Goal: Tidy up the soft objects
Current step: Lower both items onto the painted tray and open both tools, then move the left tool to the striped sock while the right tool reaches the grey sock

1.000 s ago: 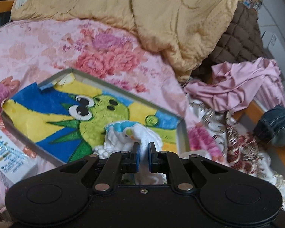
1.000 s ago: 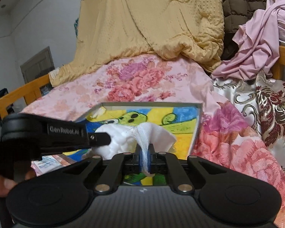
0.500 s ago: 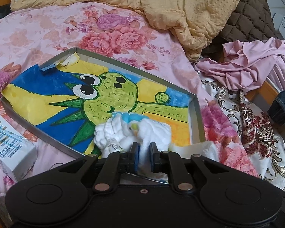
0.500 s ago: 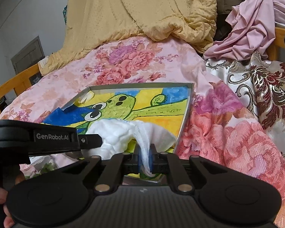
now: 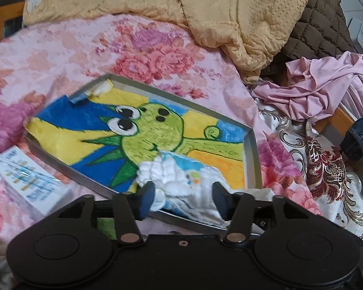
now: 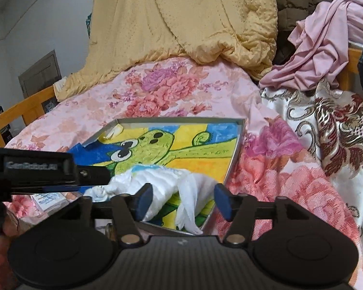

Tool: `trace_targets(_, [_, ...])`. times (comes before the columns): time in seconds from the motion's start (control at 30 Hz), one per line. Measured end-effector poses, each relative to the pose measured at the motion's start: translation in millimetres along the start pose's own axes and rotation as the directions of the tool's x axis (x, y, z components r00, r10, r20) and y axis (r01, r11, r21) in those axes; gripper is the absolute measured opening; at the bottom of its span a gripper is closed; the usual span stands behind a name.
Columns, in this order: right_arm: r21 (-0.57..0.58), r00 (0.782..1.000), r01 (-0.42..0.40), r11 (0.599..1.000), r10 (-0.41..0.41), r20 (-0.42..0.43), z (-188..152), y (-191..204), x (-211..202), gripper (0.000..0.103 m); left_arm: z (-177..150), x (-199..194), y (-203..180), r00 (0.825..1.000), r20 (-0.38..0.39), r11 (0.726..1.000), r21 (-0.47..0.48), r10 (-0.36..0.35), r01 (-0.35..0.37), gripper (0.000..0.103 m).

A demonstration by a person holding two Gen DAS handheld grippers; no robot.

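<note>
A crumpled white cloth [image 5: 181, 176] with a blue edge lies on the near end of a shallow metal tray [image 5: 251, 159] lined with a green cartoon-creature picture. My left gripper [image 5: 183, 194] has its jaws opening around the cloth, and the blue pads stand clear on both sides. In the right wrist view the same cloth [image 6: 166, 181] droops over the tray [image 6: 181, 120] between the opening jaws of my right gripper [image 6: 183, 195], untouched by its pads. One finger of the left gripper [image 6: 92, 172] reaches in from the left at the cloth's end.
The tray rests on a pink floral bedspread [image 5: 108, 55]. A white wrapped packet [image 5: 29, 183] lies left of it. A yellow quilt [image 5: 205, 12], a brown quilted cover [image 5: 321, 29], a pink garment [image 5: 321, 84] and jeans [image 5: 360, 137] are piled behind and to the right. A wooden bed rail [image 6: 24, 106] borders the left.
Both grippers were shut on the white cloth, holding it up between them. Both now stand open, and the cloth has settled onto the tray.
</note>
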State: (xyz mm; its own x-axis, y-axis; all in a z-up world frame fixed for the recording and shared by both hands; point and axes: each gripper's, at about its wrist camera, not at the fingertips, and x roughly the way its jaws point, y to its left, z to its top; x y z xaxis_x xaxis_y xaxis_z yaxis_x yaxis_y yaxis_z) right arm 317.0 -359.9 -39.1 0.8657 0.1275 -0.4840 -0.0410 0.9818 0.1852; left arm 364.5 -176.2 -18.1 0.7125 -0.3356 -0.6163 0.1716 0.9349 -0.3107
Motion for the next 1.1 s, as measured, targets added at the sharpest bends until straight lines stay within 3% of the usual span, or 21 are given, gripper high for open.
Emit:
trace_targets(0.2, [-0.013, 0.998, -0.002, 1.000, 0.003, 0.059, 1.9, 4.8, -25.1, 0.086, -0.8, -30.0, 0.3, 0.998, 0.056, 0.999, 0.036, 0.029, -0.031, 0.068])
trace_targets(0.3, [-0.020, 0.995, -0.007, 1.000, 0.009, 0.100, 3.3, 8.9, -43.5, 0.090, -4.4, -48.8, 1.0, 0.994, 0.102, 0.998, 0.045, 0.043, -0.048, 0.073])
trace_targets(0.37, [-0.023, 0.992, -0.012, 1.000, 0.015, 0.127, 4.1, 12.2, -56.4, 0.096, -8.8, -63.6, 2.5, 0.989, 0.137, 0.997, 0.047, 0.055, -0.062, 0.084])
trace_targets(0.43, [-0.028, 0.987, -0.016, 0.999, 0.020, 0.157, 5.2, 15.1, -67.8, 0.101, -13.3, -77.9, 4.1, 0.983, 0.170, 0.996, 0.049, 0.068, -0.077, 0.085])
trace_targets(0.8, [-0.075, 0.953, 0.030, 0.997, -0.006, 0.302, -9.0, 49.8, -125.5, 0.103, -41.8, -160.5, 18.0, 0.945, 0.313, 0.990, 0.064, 0.098, -0.123, 0.099])
trace_targets(1.1, [-0.160, 0.939, 0.039, 0.986, 0.019, 0.343, -35.6, 91.3, -166.0, 0.103, -78.2, -222.6, 35.9, 0.910, 0.405, 0.984, 0.104, 0.091, -0.145, 0.102])
